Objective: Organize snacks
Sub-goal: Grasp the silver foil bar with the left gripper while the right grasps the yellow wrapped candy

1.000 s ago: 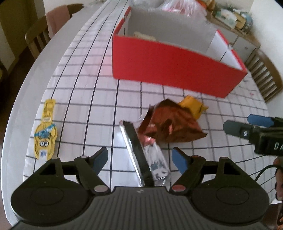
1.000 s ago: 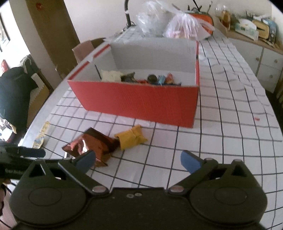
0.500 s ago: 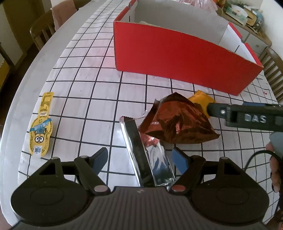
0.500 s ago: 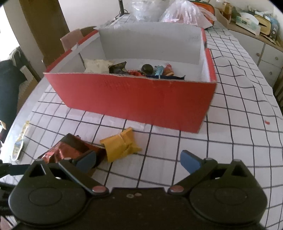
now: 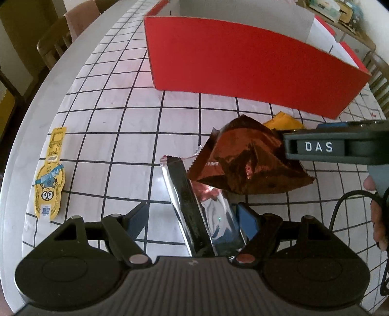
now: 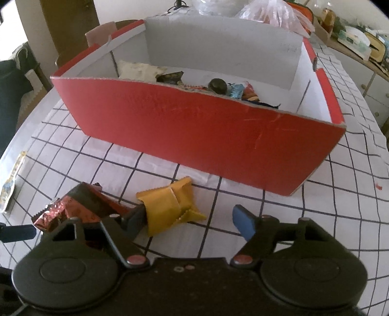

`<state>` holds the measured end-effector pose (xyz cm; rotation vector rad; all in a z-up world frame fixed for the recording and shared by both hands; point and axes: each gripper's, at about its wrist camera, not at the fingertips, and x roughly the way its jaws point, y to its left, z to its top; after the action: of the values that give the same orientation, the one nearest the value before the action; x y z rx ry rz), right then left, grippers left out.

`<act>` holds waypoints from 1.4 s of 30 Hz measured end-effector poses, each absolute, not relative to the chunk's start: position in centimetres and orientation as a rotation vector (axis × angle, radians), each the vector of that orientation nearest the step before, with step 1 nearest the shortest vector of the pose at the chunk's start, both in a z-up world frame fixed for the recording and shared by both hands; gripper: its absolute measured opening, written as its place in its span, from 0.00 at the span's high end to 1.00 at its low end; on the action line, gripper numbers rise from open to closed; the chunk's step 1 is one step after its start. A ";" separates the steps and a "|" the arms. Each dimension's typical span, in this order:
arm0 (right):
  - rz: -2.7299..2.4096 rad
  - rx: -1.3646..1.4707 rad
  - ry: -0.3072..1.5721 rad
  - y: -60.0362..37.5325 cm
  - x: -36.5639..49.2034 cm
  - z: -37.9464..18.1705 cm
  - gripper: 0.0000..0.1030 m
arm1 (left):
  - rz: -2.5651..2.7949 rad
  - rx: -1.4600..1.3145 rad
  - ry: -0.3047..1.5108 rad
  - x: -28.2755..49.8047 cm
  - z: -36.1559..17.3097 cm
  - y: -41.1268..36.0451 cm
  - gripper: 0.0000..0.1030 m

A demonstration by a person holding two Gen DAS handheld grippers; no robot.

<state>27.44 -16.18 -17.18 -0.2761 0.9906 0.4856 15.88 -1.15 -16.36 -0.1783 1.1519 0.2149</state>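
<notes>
A silver snack packet lies between the fingers of my open left gripper. A crumpled brown foil packet lies just beyond it and shows in the right wrist view. A yellow packet lies between the fingers of my open right gripper, its left fingertip beside the packet's edge. The yellow packet peeks from behind the brown one. The red box stands beyond, with several snacks inside. The right gripper's side shows at the left view's right edge.
A flat yellow cartoon packet lies near the table's left edge. Plastic bags stand behind the box. Wooden chairs stand at the table's left side. A sideboard with clutter runs along the right.
Both grippers moved forward and lower toward the packets. The right gripper's fingers now straddle the yellow packet. The box looms closer.
</notes>
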 end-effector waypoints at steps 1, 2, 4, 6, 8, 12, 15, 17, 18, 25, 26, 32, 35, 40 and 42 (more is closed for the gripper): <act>0.484 -0.278 0.989 -16.1 27.5 -17.2 0.28 | 0.210 -0.176 1.153 15.8 -16.4 -1.2 0.27; 0.482 -0.281 0.986 -16.1 27.5 -17.2 0.29 | 0.207 -0.172 1.154 15.9 -16.5 -1.3 0.27; 0.478 -0.285 0.983 -16.1 27.5 -17.2 0.31 | 0.210 -0.155 1.149 15.8 -16.5 -1.6 0.30; 0.478 -0.289 0.981 -16.0 27.4 -17.2 0.36 | 0.202 -0.153 1.148 15.8 -16.4 -1.7 0.33; 0.478 -0.297 0.977 -15.9 27.3 -17.2 0.41 | 0.194 -0.148 1.146 15.8 -16.3 -1.8 0.38; 0.477 -0.309 0.966 -16.0 27.2 -17.2 0.51 | 0.182 -0.146 1.142 15.7 -16.1 -1.9 0.53; 0.470 -0.315 0.959 -16.1 27.0 -17.2 0.53 | 0.180 -0.156 1.140 15.6 -16.1 -1.6 0.56; 0.460 -0.306 0.956 -16.4 27.0 -17.1 0.54 | 0.182 -0.164 1.141 15.5 -16.0 -1.5 0.58; 0.454 -0.302 0.955 -16.5 26.9 -17.1 0.54 | 0.182 -0.172 1.142 15.5 -16.0 -1.3 0.58; 0.422 -0.232 0.966 -18.4 26.0 -16.6 0.55 | 0.197 -0.246 1.147 14.9 -15.6 0.3 0.58; 0.417 -0.222 0.971 -18.7 25.8 -16.6 0.55 | 0.200 -0.256 1.146 14.7 -15.5 0.5 0.58; 0.395 -0.141 0.980 -20.6 24.6 -15.6 0.55 | 0.221 -0.296 1.132 13.6 -14.8 1.8 0.58; 0.388 -0.109 0.977 -21.5 23.8 -15.0 0.55 | 0.229 -0.310 1.119 13.1 -14.1 2.2 0.58; 0.378 -0.067 0.961 -22.6 22.6 -13.8 0.55 | 0.237 -0.331 1.078 12.2 -12.5 2.8 0.58; 0.376 -0.056 0.950 -23.0 22.2 -13.2 0.55 | 0.240 -0.333 1.060 12.0 -11.9 3.1 0.58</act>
<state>22.18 -22.99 -13.19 -0.0557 0.9503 0.3764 12.03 3.09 -11.86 -0.3332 1.0602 0.2400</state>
